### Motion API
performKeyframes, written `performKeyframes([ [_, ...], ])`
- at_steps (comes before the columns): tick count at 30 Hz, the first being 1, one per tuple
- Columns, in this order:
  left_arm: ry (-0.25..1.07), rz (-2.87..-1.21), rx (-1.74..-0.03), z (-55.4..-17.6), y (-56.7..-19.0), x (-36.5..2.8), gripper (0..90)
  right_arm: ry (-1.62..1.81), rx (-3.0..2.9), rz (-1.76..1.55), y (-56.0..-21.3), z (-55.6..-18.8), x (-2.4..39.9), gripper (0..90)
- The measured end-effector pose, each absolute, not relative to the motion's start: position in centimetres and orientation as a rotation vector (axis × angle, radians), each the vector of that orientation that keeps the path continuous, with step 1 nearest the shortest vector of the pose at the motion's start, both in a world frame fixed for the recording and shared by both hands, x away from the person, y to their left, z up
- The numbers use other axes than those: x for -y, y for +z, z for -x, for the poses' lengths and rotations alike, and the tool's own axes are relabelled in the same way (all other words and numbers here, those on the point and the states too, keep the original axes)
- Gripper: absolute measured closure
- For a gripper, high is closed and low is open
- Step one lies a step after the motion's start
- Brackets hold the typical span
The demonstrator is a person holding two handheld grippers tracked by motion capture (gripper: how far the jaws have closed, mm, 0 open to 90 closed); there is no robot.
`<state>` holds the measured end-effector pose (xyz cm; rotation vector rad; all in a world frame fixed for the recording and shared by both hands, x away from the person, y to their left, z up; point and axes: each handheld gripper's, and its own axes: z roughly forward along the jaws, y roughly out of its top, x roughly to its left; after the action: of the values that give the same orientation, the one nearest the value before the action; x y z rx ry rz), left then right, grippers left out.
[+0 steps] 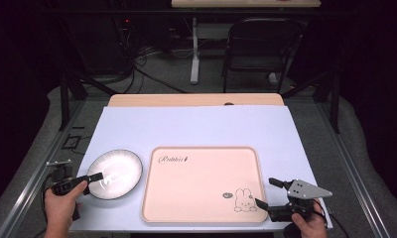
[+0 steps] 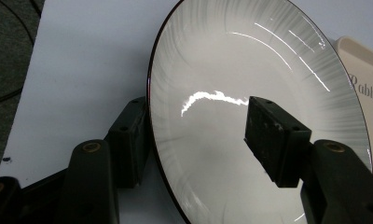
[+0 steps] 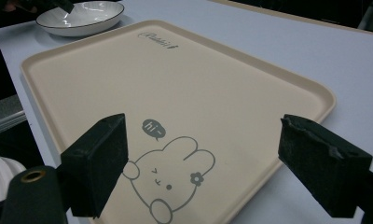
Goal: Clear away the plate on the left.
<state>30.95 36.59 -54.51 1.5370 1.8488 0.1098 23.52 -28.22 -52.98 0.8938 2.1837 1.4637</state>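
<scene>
Your left gripper straddles the plate rim at the table's near left.
Its jaws are spread, not yet gripping; your right gripper hangs released over the tray.

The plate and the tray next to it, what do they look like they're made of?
The plate looks like glazed ceramic: glossy white with a thin dark rim, sharp light streaks and faint radial brush lines. The tray looks like matte plastic, possibly melamine: even beige, soft rounded raised lip, printed rabbit and lettering, no sharp reflections.
</scene>
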Motion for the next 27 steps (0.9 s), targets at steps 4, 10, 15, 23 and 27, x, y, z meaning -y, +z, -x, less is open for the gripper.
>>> performKeyframes([
  [4,0.109,-1.523,-1.863,-31.1,-54.6,-36.5,42.6,1.464,-2.185,-0.894,-53.0,-23.5,28.2,15.2],
  [10,0.083,-1.520,-1.896,-31.5,-54.6,-36.5,46.6,1.464,-2.189,-0.896,-53.0,-23.5,28.2,15.2],
  [15,0.064,-1.506,-1.928,-31.8,-54.6,-36.8,53.4,1.464,-2.188,-0.895,-53.0,-23.6,28.2,15.2],
  [23,0.026,-1.485,-1.964,-32.1,-54.6,-37.5,65.2,1.465,-2.188,-0.896,-53.0,-23.5,28.2,15.2],
  [27,0.008,-1.471,-1.973,-32.2,-54.8,-37.9,71.4,1.464,-2.189,-0.893,-53.0,-23.5,28.2,15.2],
])
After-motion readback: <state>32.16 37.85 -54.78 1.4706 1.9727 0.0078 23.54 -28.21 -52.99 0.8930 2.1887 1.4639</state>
